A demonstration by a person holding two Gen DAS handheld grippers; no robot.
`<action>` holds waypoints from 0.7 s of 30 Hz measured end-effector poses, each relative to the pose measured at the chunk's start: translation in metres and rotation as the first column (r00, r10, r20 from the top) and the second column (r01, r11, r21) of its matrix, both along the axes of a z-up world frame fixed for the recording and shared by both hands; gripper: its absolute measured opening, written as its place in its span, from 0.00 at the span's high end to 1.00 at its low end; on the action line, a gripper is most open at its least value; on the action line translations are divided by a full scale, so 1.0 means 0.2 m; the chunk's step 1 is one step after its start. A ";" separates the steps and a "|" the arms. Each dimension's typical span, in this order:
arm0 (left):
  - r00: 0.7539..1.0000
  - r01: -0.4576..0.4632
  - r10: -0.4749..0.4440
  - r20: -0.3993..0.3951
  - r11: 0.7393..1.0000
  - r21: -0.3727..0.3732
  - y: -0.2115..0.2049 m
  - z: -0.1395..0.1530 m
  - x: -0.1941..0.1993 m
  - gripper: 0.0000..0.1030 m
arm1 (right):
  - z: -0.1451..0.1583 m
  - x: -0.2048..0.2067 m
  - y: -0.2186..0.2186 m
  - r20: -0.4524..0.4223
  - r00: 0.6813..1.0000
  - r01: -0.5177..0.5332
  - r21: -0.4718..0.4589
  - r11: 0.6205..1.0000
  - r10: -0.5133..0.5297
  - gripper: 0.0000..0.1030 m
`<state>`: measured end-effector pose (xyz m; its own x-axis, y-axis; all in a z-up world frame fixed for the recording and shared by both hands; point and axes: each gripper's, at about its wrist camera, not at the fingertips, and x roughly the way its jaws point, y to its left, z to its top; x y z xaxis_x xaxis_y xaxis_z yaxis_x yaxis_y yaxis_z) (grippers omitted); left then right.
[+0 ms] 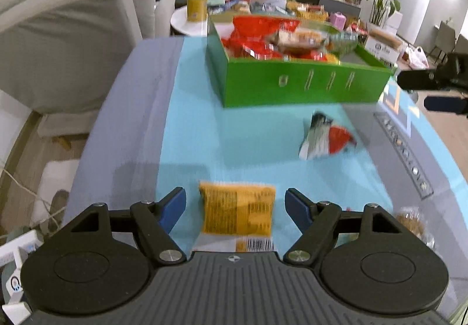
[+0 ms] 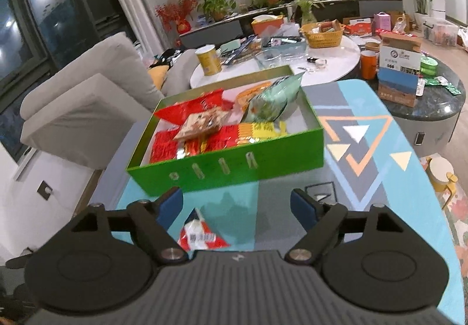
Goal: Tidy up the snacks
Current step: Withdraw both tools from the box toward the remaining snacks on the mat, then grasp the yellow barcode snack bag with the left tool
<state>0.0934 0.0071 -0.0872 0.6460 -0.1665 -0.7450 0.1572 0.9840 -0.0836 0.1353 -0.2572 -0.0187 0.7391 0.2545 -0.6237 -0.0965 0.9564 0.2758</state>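
A green box [image 1: 304, 85] holding several red, orange and pale green snack packets stands at the far side of the blue mat [image 1: 193, 120]. In the left wrist view a yellow snack packet [image 1: 238, 212] lies flat on the mat between the fingers of my left gripper [image 1: 235, 202], which is open with its pads clear of the packet. A red and white packet [image 1: 326, 137] lies in front of the box. In the right wrist view that packet [image 2: 201, 237] sits under my open right gripper [image 2: 237, 202], nearer the left finger. The green box [image 2: 234, 169] is just ahead.
A grey sofa [image 1: 73, 32] borders the mat on the left. Behind the box a round white table [image 2: 336, 61] carries a yellow can [image 2: 209, 60], a basket and clutter. A cardboard box [image 2: 399, 70] stands on a dark round table. A clear packet [image 1: 412, 222] lies at the right.
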 end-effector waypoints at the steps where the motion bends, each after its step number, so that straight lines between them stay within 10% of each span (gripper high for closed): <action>1: 1.000 0.002 -0.002 -0.009 1.000 0.002 0.00 -0.01 0.00 0.30 | -0.01 0.00 0.01 -0.004 1.000 -0.006 -0.004 1.000 0.006 0.50; 14: 1.000 0.015 -0.015 -0.008 0.998 0.063 -0.07 -0.10 0.01 0.30 | -0.14 -0.02 0.13 -0.060 0.995 -0.083 -0.018 0.996 0.082 0.50; 21: 0.999 0.000 -0.002 0.036 0.999 0.054 -0.05 -0.10 0.00 0.50 | -0.23 0.00 0.24 -0.077 0.987 -0.147 -0.101 0.984 0.139 0.48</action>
<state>0.0925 -0.0019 -0.1071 0.6721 -0.1275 -0.7294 0.1602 0.9868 -0.0249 0.1357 -0.2101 -0.0652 0.6540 0.2841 -0.7011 -0.2188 0.9582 0.1842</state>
